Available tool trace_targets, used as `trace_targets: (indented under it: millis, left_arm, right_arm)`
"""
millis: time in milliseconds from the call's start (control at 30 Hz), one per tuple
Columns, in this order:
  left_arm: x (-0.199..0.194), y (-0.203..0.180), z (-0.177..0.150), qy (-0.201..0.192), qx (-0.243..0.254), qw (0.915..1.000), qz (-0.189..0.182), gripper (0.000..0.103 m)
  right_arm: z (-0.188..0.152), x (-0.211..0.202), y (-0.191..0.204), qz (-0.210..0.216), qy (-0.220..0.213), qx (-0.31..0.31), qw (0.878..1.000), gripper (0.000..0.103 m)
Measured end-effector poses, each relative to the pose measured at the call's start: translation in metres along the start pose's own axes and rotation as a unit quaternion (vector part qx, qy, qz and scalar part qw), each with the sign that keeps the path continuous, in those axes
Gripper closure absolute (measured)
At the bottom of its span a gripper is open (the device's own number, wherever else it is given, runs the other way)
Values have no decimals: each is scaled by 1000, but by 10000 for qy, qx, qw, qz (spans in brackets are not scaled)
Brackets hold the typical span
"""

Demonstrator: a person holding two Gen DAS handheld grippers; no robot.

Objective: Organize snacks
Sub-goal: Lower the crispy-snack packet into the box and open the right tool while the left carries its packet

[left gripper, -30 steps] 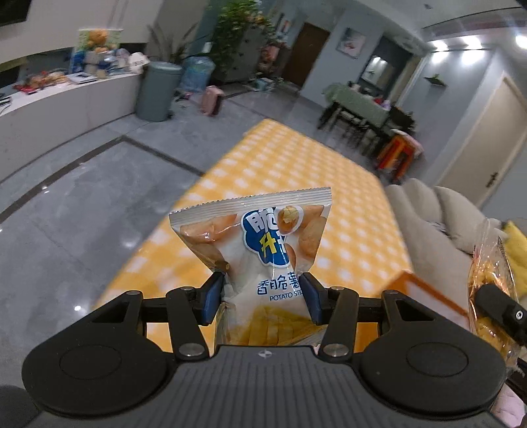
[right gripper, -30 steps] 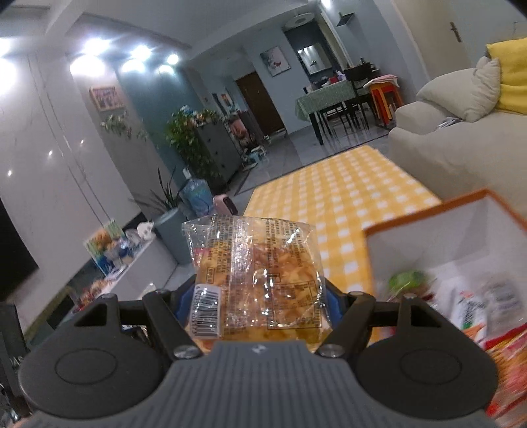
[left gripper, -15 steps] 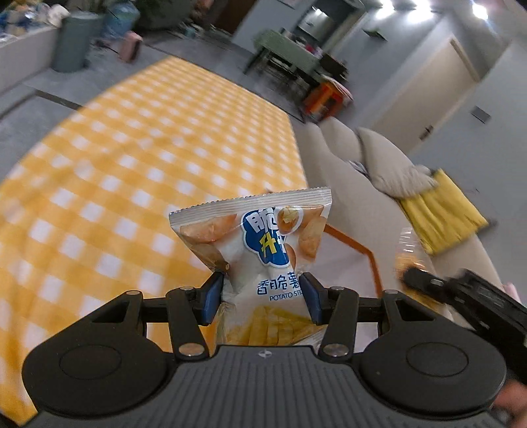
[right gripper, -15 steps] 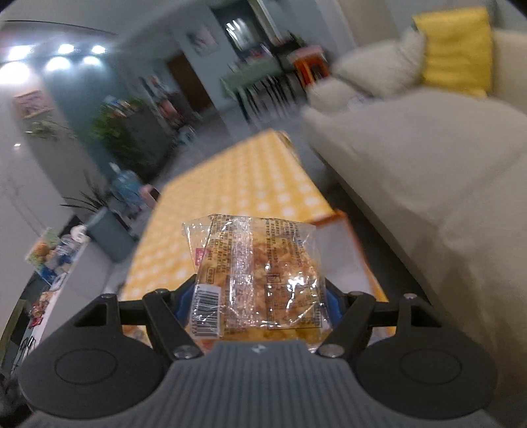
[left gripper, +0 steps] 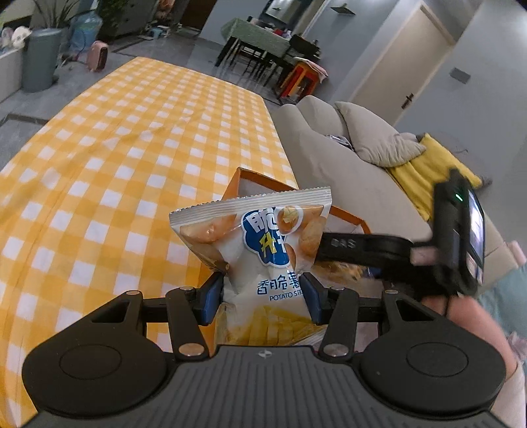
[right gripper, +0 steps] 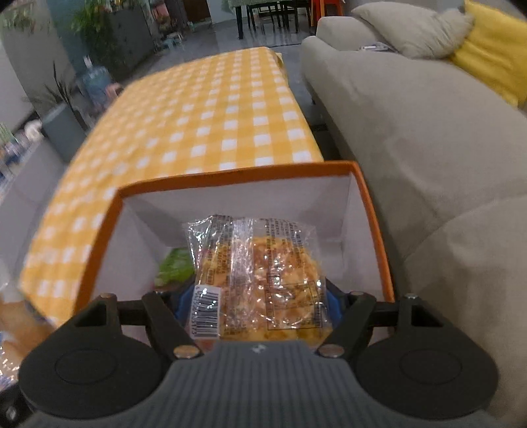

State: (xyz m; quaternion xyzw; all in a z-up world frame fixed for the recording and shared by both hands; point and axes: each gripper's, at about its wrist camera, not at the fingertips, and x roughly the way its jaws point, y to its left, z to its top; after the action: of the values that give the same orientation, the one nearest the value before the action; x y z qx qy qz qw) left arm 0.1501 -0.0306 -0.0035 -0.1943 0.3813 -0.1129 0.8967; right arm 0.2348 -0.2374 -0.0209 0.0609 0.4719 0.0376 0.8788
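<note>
- The left gripper point(left gripper: 260, 298), black with blue pads, is closed partway on a white and blue foil bag of potato sticks point(left gripper: 263, 260); the pads pinch the bag's lower part from both sides and the bag stands upright between them.
- The bag's crimped top edge rises in front of an orange-rimmed cardboard box with white inner walls point(left gripper: 250, 179), which stands on the near right corner of a table covered by a yellow and white checked cloth point(left gripper: 131, 148).
- In the left wrist view the right gripper point(left gripper: 336, 250) reaches in from the right, just behind the potato-stick bag, with a person's hand point(left gripper: 474, 329) behind it.
- The right gripper point(right gripper: 257, 303) has its jaws set wide and clamped on a clear plastic packet of a golden, crumbly cake with a barcode sticker point(right gripper: 260, 276); the blue pads press its two sides.
- That packet hangs over the open top of the orange-rimmed box point(right gripper: 230, 176), pointed down into it.
- Inside the box, to the left of the packet, a green wrapped snack point(right gripper: 174, 266) lies near the bottom; it is blurred.
- A beige fabric sofa point(right gripper: 411, 108) stands just right of the table, with a grey cushion point(right gripper: 415, 29) and a yellow cushion point(right gripper: 494, 49) on it.
</note>
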Motion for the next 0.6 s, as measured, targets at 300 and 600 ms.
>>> trace_targets:
  millis: [300,600]
  left_arm:
    - [1,14,1,57,-197,9997,-148,45]
    - [-5,10,2,88,-207,9997,-14,45]
  right_arm:
    - [12,14,10,292,90,-317,9990,8]
    - [20,-17,-7,872,-320,159,9955,9]
